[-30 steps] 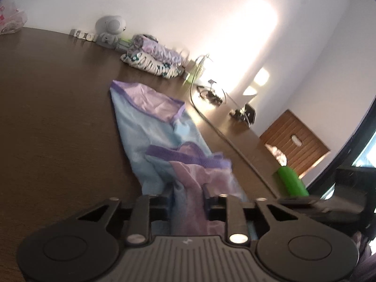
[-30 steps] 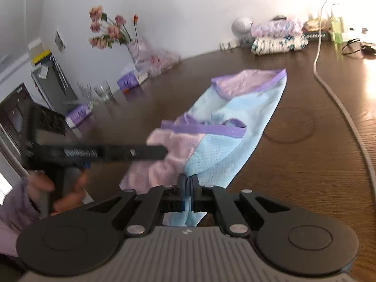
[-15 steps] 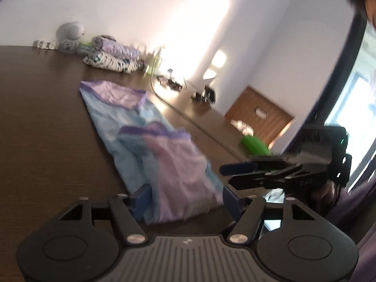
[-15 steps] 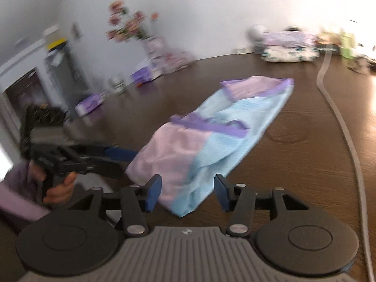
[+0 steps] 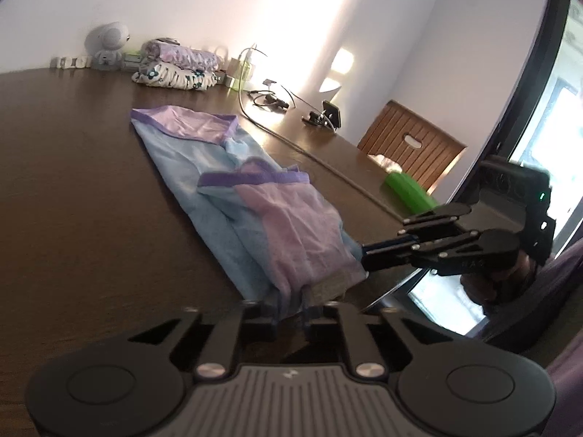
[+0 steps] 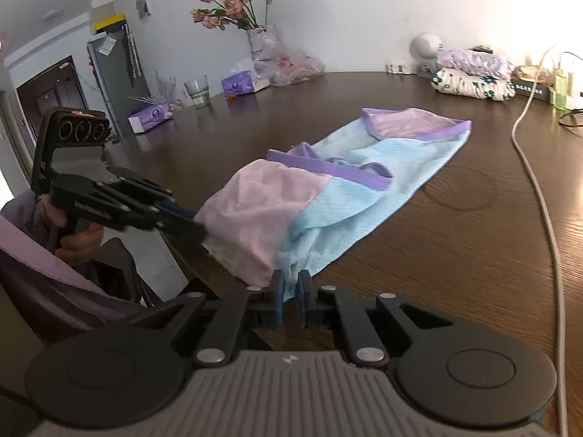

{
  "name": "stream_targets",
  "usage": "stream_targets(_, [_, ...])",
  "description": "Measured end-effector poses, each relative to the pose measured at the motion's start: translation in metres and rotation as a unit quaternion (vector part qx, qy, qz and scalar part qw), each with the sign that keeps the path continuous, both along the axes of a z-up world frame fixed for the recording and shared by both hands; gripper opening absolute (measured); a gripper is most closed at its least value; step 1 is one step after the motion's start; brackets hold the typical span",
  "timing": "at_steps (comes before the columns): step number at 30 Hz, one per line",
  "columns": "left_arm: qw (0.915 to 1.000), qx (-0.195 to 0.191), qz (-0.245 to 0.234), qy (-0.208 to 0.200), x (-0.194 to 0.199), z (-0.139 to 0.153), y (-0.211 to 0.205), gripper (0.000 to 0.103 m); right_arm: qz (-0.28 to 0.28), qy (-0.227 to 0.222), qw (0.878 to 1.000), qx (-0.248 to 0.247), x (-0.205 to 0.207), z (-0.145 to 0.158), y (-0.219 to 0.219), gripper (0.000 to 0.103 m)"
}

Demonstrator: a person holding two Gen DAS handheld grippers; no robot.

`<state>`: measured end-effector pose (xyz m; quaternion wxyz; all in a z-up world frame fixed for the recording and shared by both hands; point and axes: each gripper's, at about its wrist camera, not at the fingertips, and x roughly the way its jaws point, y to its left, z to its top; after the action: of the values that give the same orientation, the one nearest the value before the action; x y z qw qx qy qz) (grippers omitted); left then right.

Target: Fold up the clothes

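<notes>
We are working at the near edge of the dark brown wooden table [image 6: 455,255], where the light blue and lilac mesh garment with purple trim [image 6: 328,196] is lying lengthwise, running from that edge toward the middle of the table, its far end flat and its near end folded over in a rumpled lilac layer. We are holding the left gripper [image 5: 289,313] at the near hem: its jaws have just been closing, and they are now pinching the lilac and blue cloth between the pads. We are holding the right gripper [image 6: 290,296] at the other near corner of the same hem; its jaws have also just been closing, and they are clamped on a tuck of the blue fabric. Each gripper is showing in the other's view, reaching in sideways to the garment's near end, gripped by a hand [image 6: 78,235] with a lilac sleeve [image 6: 40,262] behind it. Along the far edge of the table a stack of folded floral clothes [image 6: 473,76] is sitting, and a white cable [image 6: 539,189] is trailing down the right side of the table.
</notes>
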<state>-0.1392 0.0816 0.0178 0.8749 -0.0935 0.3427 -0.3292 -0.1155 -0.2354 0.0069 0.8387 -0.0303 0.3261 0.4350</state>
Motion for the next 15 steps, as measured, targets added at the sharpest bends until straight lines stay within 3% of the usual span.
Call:
stream_targets(1, [0.9999,-0.014,0.004,-0.004,0.002,0.005,0.005,0.027,-0.004,-0.002,1.0,0.011,0.001,0.004,-0.004,0.01])
stream_targets(2, [0.9995,-0.027,0.012,-0.006,0.006,0.009,0.009,0.045,-0.015,-0.003,0.999,0.033,0.005,0.008,-0.008,0.013])
stream_targets(3, [0.9991,-0.035,0.023,-0.006,0.014,0.013,0.01,0.053,-0.031,0.006,0.998,0.051,0.013,0.01,-0.008,0.023])
stream_targets(5, [0.9982,-0.049,0.036,-0.001,0.034,0.017,0.006,0.052,-0.063,0.023,0.994,0.086,0.029,0.012,-0.008,0.037])
stream_targets(7, [0.9977,-0.049,0.046,0.012,0.051,0.015,-0.001,0.05,-0.078,0.04,0.993,0.078,0.048,0.006,0.002,0.041])
stream_targets(8, [0.9979,-0.042,0.046,0.015,0.058,0.013,-0.005,0.036,-0.085,0.049,0.992,0.074,0.057,0.003,0.008,0.041])
stream_targets(9, [0.9982,-0.037,0.045,0.018,0.064,0.01,-0.008,0.008,-0.082,0.057,0.992,0.071,0.063,-0.001,0.012,0.039])
stream_targets(10, [0.9983,-0.036,0.043,0.016,0.067,0.008,-0.011,0.002,-0.081,0.064,0.992,0.077,0.067,-0.004,0.014,0.036])
stream_targets(11, [0.9981,-0.038,0.048,0.003,0.065,0.008,-0.012,0.005,-0.079,0.071,0.991,0.082,0.071,-0.007,0.017,0.014])
stream_targets(12, [0.9978,-0.039,0.052,-0.01,0.064,0.008,-0.013,0.005,-0.078,0.075,0.991,0.082,0.072,-0.007,0.018,0.002])
stream_targets(15, [0.9974,-0.004,0.056,-0.044,0.059,0.011,-0.021,0.009,-0.079,0.038,0.993,0.074,0.062,0.002,0.021,0.002])
